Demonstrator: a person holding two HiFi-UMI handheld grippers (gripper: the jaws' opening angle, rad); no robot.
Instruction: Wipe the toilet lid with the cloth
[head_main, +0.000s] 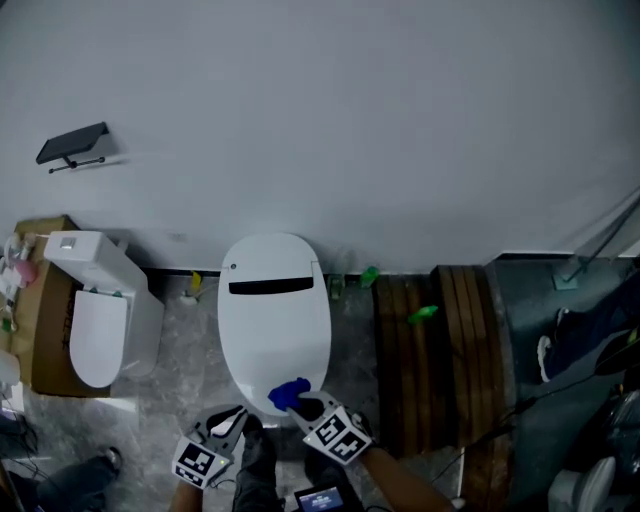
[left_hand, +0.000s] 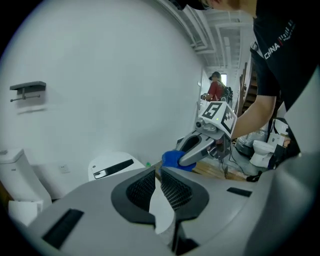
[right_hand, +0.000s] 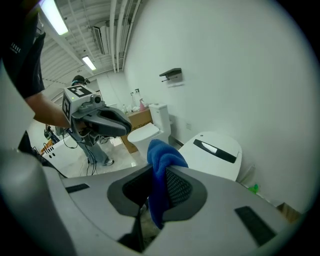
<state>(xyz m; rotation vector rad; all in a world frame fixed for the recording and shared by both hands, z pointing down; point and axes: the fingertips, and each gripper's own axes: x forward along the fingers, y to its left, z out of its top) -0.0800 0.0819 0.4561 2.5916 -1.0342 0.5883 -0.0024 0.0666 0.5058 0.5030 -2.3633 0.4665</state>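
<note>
Right gripper (head_main: 303, 406) clamps the blue cloth (head_main: 288, 393) at the toilet lid's (head_main: 275, 320) six o'clock edge. Left gripper (head_main: 236, 414) is closed and empty. Lid wiped or not, I can't tell.

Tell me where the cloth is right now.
In the head view the cloth is low centre, clamped in the right tool, at the near edge of the toilet lid.

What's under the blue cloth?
Seen from above, the front of the white toilet lid lies below the blue cloth. The cloth covers the spot beneath it, so touching cannot be told.
</note>
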